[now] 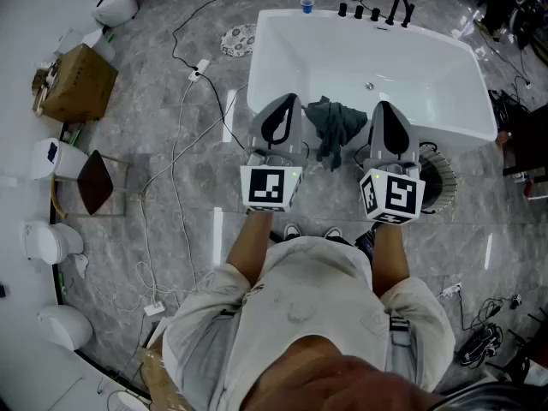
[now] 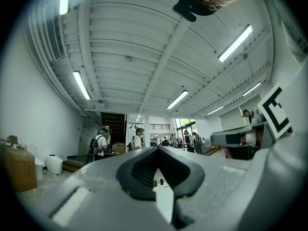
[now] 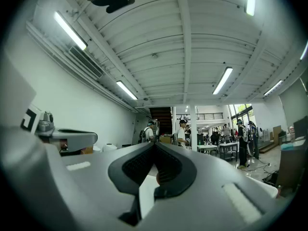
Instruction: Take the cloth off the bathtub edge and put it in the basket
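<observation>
A dark grey-blue cloth [image 1: 332, 127] hangs crumpled over the near edge of the white bathtub [image 1: 428, 75]. My left gripper [image 1: 289, 101] is held just left of the cloth, jaws shut and empty. My right gripper [image 1: 383, 107] is just right of it, also shut on nothing. A round dark basket [image 1: 437, 181] stands on the floor by the tub, partly hidden behind the right gripper. In the left gripper view the left gripper [image 2: 156, 148] has its tips together and faces the room and ceiling. The right gripper view shows the right gripper [image 3: 155, 145] the same way. Neither gripper view shows the cloth.
Black taps [image 1: 375, 11] and a blue cup [image 1: 306, 5] sit on the tub's far rim. Cables [image 1: 180, 144] trail over the grey floor at left, near a cardboard box [image 1: 77, 82], a brown stool [image 1: 94, 181] and white fixtures [image 1: 51, 240]. People [image 3: 182, 133] stand far off.
</observation>
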The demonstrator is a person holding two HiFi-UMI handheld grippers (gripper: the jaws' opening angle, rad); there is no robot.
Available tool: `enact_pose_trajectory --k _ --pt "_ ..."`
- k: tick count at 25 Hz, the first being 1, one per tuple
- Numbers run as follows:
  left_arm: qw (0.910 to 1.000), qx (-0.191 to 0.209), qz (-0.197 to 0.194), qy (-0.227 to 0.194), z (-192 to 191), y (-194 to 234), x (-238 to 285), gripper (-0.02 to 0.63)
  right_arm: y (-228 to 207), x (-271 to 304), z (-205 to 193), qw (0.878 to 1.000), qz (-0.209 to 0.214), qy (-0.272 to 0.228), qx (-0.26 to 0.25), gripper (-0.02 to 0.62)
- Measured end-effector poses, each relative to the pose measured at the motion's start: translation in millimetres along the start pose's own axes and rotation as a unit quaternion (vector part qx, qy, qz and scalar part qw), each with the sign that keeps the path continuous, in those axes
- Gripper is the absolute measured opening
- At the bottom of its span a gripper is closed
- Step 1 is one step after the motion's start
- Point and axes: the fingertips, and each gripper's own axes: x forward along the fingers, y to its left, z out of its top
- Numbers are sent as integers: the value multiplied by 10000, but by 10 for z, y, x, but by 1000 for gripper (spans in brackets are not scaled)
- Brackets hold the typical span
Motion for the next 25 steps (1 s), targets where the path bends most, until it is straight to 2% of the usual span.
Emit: enact_pose_trajectory --k 13,25 --pt "9999 -84 -76 18 -81 379 -231 0 450 71 -64 9999 -131 46 30 2" --pt "9998 -95 -123 89 -270 293 54 0 195 252 -326 9993 -218 90 282 2"
